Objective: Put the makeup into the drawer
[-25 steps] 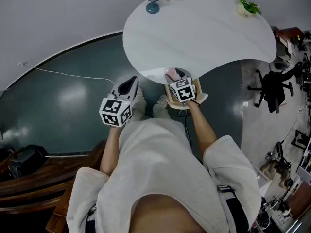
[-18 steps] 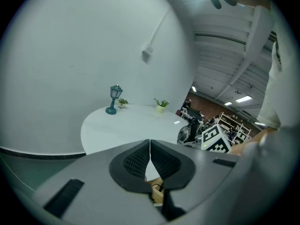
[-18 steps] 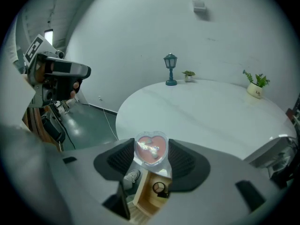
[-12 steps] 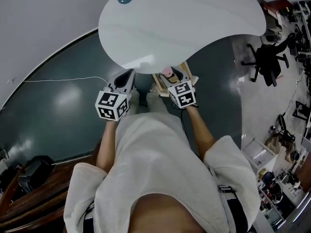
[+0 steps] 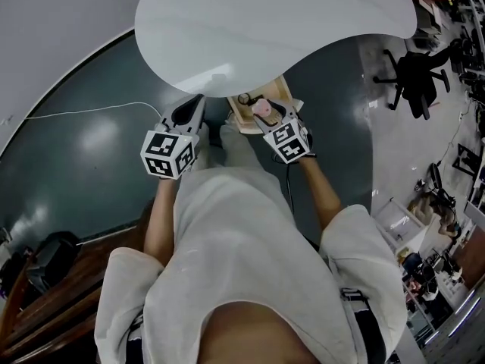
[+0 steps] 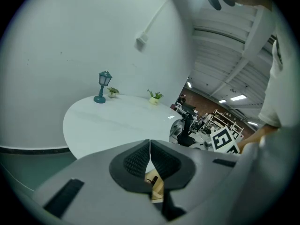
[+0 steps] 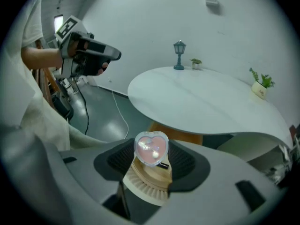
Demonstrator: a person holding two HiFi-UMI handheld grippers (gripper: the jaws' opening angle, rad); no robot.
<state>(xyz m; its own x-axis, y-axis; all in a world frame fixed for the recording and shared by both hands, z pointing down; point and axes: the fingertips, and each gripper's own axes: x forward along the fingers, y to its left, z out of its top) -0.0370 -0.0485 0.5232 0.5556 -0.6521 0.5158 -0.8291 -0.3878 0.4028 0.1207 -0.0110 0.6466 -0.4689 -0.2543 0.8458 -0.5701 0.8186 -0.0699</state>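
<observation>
My right gripper [image 5: 267,114] is shut on a pink heart-shaped makeup compact [image 7: 151,147]; in the head view the compact [image 5: 263,108] hangs over the open wooden drawer [image 5: 282,89] under the white table [image 5: 303,29]. Below the heart shows a cream ribbed round piece [image 7: 149,181]; whether it belongs to the compact I cannot tell. A small black ring-shaped item [image 5: 244,98] lies in the drawer. My left gripper [image 5: 189,112] hovers left of the drawer, and its jaws meet at the tips with nothing between them [image 6: 150,146].
A teal lamp [image 6: 103,86] and two small potted plants [image 6: 154,97] stand at the table's far edge. A white cable [image 5: 76,112] runs over the dark floor at left. A black office chair [image 5: 413,82] stands at right, dark wooden furniture [image 5: 45,294] at lower left.
Both grippers have moved towards the table's near edge, the right one carrying the heart compact over the drawer. The left gripper has dropped a little beside it.
</observation>
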